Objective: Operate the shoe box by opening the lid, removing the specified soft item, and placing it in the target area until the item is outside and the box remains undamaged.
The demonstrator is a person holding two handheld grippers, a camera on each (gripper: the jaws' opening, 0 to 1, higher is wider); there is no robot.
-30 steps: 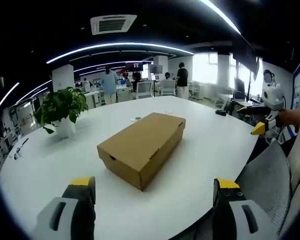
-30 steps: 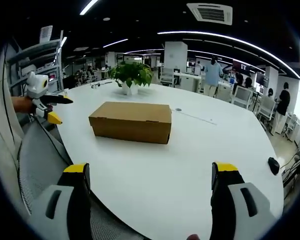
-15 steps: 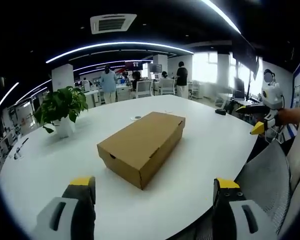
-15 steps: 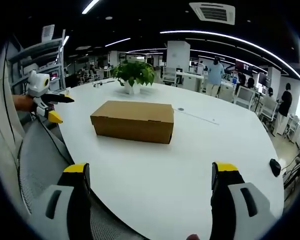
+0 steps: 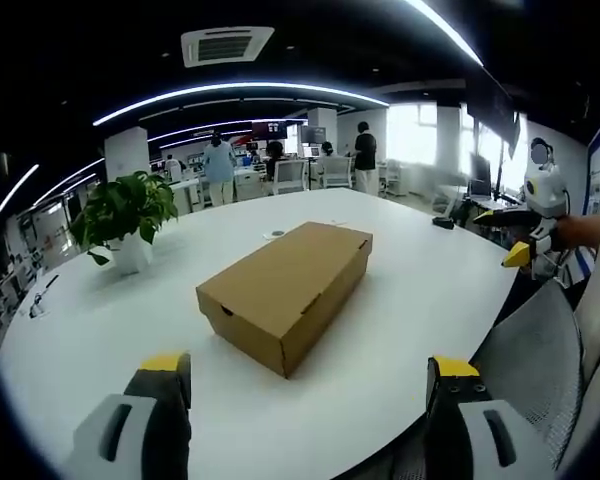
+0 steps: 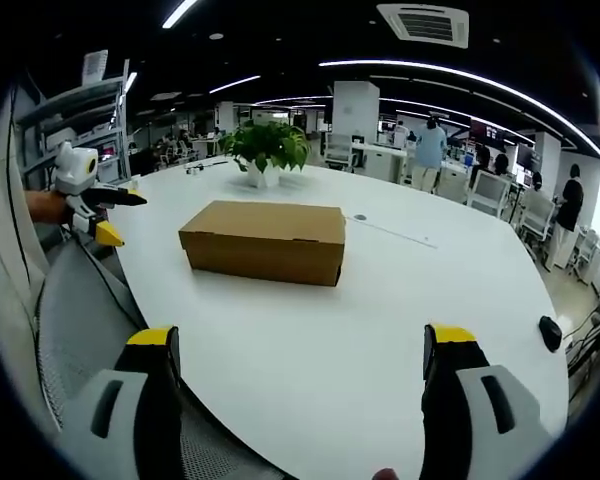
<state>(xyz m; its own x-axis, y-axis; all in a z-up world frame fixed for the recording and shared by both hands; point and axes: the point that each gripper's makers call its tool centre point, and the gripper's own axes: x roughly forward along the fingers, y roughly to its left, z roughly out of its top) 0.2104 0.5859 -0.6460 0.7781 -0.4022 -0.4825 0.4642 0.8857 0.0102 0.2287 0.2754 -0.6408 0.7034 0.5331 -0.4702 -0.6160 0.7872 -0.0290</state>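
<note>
Nearest us, our left gripper (image 5: 305, 385) and right gripper (image 6: 300, 350) both hover with jaws spread wide, holding nothing, short of the shoe box (image 5: 285, 292), which sits lid closed on the white table (image 5: 400, 300), well apart from both. Beyond the box, toward the table's far edge, we see a potted plant (image 6: 265, 152). Farther behind the box, people (image 5: 218, 170) stand among office desks.
</note>
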